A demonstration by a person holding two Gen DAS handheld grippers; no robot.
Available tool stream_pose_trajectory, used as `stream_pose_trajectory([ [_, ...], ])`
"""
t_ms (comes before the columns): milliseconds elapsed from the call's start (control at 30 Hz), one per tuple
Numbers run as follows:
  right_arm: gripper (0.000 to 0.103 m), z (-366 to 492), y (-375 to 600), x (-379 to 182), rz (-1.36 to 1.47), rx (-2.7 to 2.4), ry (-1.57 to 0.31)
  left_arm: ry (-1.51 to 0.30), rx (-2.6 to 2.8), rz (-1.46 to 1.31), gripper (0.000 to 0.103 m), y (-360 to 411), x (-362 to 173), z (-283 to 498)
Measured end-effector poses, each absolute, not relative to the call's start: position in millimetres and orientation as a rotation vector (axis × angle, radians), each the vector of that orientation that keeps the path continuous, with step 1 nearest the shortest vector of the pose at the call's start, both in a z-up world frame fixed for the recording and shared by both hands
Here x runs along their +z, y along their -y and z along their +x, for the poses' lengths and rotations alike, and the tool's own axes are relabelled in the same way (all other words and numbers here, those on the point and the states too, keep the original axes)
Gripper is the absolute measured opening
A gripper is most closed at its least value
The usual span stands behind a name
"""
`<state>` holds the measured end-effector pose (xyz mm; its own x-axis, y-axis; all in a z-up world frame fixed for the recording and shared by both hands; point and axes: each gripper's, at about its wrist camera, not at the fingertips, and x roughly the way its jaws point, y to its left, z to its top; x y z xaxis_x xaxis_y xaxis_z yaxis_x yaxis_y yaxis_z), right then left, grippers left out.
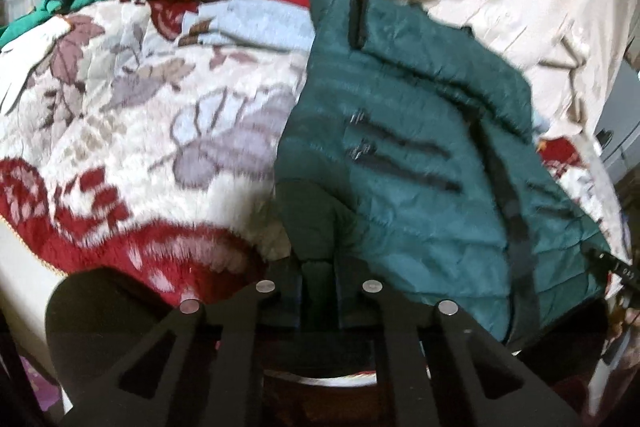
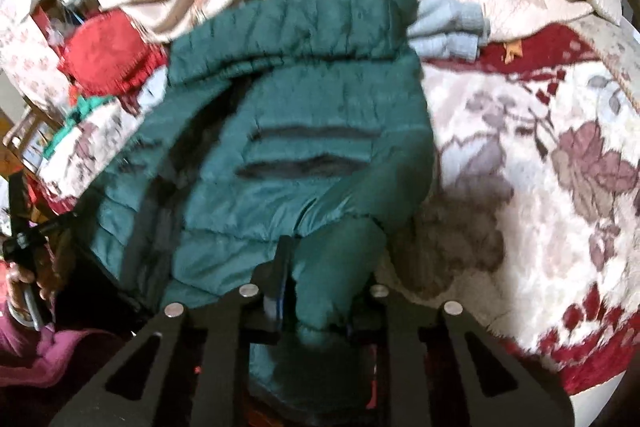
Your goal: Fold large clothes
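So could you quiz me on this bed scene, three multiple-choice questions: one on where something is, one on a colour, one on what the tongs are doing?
1. Where does the jacket lie?
A. On the floral blanket
B. On a chair
C. On the floor

2. What colour is the jacket?
A. Yellow
B. Dark green
C. White

3. What is the state of the right tongs?
A. Wide open, holding nothing
B. Holding a red cushion
C. Shut on the jacket

Answers:
1 A, blanket shows on either side of the jacket.
2 B, its quilted fabric is dark green in both views.
3 C, green fabric is bunched between the fingers.
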<state>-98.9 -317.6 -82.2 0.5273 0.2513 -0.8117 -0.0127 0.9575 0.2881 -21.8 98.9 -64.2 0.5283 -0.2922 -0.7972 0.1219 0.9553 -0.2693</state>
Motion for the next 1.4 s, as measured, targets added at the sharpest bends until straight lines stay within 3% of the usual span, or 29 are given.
stream_pose_trajectory([
  [700,0.020,-42.8,343.7,14.1,0.333,0.187,-0.784,-0.752,-0.264,-0.291,0.000,-98.2,33.9,54.2],
  [1400,0.020,159.8,382.2,10.2,0.282,-0.043,-0.772,-0.700,-0.094,-0.206,0.000,-41.0,35.1,242.8],
])
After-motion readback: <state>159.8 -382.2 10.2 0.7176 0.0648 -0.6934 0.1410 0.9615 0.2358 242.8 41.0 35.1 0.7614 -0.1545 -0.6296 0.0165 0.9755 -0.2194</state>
